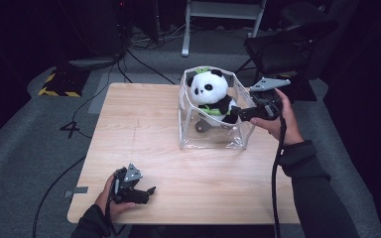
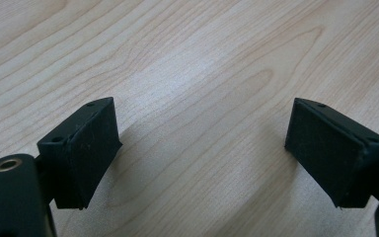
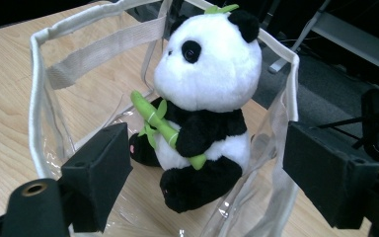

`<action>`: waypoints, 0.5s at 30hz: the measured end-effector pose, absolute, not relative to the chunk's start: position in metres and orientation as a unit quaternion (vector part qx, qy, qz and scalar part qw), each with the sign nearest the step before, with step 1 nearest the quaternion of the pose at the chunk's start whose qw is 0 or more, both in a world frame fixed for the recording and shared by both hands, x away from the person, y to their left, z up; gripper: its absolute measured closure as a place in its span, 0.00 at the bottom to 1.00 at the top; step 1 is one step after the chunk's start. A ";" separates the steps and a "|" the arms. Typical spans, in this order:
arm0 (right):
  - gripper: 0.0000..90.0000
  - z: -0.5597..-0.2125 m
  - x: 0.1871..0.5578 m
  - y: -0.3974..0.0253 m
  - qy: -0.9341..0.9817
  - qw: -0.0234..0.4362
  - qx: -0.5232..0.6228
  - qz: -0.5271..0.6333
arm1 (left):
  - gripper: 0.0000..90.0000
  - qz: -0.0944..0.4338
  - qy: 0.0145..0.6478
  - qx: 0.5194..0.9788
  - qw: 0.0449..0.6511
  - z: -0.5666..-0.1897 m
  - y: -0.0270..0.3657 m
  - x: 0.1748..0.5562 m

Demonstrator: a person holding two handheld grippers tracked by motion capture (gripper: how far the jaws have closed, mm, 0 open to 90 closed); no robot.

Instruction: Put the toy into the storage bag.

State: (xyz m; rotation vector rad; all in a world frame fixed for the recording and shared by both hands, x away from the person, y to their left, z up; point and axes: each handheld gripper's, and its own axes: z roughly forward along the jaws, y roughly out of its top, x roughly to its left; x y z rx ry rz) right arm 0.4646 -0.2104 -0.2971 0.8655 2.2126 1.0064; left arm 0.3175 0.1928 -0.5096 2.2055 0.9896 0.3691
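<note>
High view: plush panda (image 1: 209, 94) upright inside clear bag (image 1: 213, 134) with white trim, toward far right of wooden counter (image 1: 129, 124). Right gripper (image 1: 239, 113) at bag's right side, reaching over its rim beside panda. Left gripper (image 1: 146, 193) low at near left edge, well apart from bag.

Left gripper view: jaws spread wide above bare counter (image 2: 187, 64), nothing between.

Right gripper view: jaws wide apart, flanking panda (image 3: 207, 94) without touching; green bamboo stalk (image 3: 165, 128) hugged in its arms; bag rim (image 3: 34, 84) around it.
</note>
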 end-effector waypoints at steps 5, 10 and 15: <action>0.22 -0.296 0.461 -0.218 0.823 0.282 0.322 0.374 | 0.15 0.142 0.380 0.848 0.341 -0.510 0.193 0.317; 0.21 -0.292 0.455 -0.226 0.819 0.286 0.323 0.379 | 0.15 0.143 0.380 0.848 0.341 -0.510 0.193 0.318; 0.21 -0.290 0.447 -0.231 0.818 0.288 0.317 0.383 | 0.15 0.143 0.380 0.848 0.341 -0.510 0.193 0.318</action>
